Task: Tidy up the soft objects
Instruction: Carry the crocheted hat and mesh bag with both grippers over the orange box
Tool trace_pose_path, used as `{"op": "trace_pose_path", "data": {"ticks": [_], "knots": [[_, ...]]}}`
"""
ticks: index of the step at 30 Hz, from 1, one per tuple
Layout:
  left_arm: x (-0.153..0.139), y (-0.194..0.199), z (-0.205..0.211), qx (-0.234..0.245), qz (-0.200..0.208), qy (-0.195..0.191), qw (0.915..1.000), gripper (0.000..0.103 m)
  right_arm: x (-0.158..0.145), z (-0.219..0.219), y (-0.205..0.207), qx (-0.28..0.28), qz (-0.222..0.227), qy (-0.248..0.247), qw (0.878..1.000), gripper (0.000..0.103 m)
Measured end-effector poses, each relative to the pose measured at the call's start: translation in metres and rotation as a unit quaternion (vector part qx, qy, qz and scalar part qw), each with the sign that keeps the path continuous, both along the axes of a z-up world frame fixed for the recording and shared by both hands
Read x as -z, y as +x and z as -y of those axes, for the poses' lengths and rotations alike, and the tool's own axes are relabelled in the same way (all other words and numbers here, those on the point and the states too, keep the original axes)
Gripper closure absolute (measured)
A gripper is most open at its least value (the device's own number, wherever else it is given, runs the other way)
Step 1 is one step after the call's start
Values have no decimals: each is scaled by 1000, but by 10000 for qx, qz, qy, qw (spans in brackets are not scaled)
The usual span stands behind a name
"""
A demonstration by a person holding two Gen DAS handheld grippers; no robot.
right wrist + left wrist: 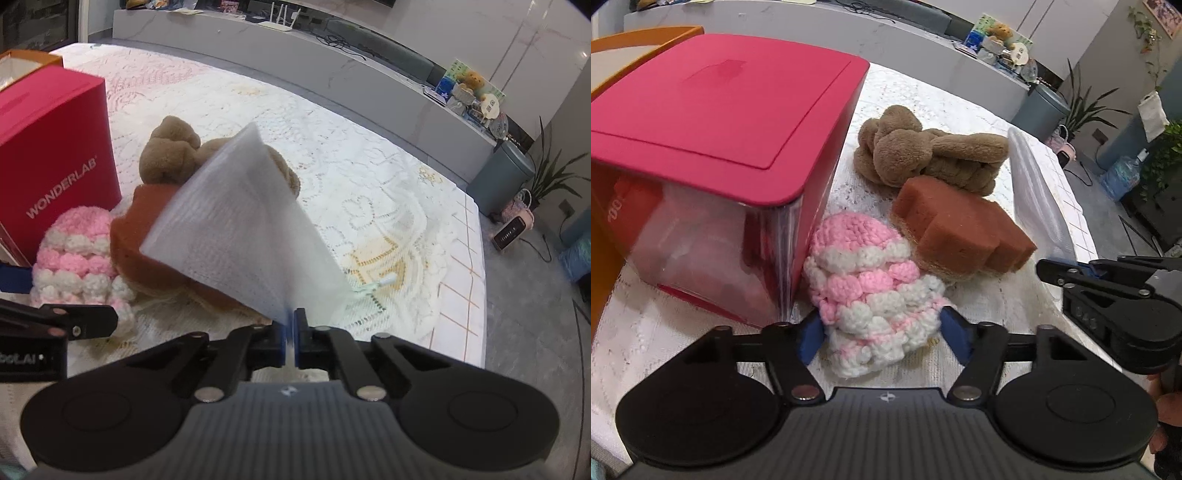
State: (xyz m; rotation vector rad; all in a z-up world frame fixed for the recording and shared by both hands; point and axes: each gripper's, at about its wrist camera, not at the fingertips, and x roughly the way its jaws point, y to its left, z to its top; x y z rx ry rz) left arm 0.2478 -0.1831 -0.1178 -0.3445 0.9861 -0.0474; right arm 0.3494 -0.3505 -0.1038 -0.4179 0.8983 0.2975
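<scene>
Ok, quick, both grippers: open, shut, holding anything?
Left gripper: open, fingers either side of the pink-and-white knitted piece, not clamped.
Right gripper: shut on the white foam sheet.

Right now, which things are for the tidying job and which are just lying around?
For the job:
pink and white knitted hat, between the open left tongs
white foam sheet, pinched in the right tongs
brown sponge
brown plush toy
red box

Lying about:
lace cloth
grey bin
</scene>
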Motion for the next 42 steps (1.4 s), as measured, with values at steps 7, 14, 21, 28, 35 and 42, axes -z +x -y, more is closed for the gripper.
{"op": "trace_pose_path", "data": {"ticks": [7,14,21,28,35,42], "knots": [[-6,-17,-11,61,114,-187,9997,61,-20,7,-18,300,23,116,9995,103],[-18,-33,-12,278,120,-187,9994,63,-40,8,-47,388,23,321,9987,103],[-35,-52,-17,485,247,-166,9984,63,-58,4,-72,403,-131,732,9964,103],[-62,-79,-27,766,659,-115,9948,64,-79,-9,-100,353,-11,838,9959,103],[-82,-99,-46,834,949,-168,9918,64,-101,-22,-127,292,115,966,9948,103],[-105,-119,-70,854,1235,-183,9885,64,-122,-42,-154,179,255,1084,9936,103]]}}
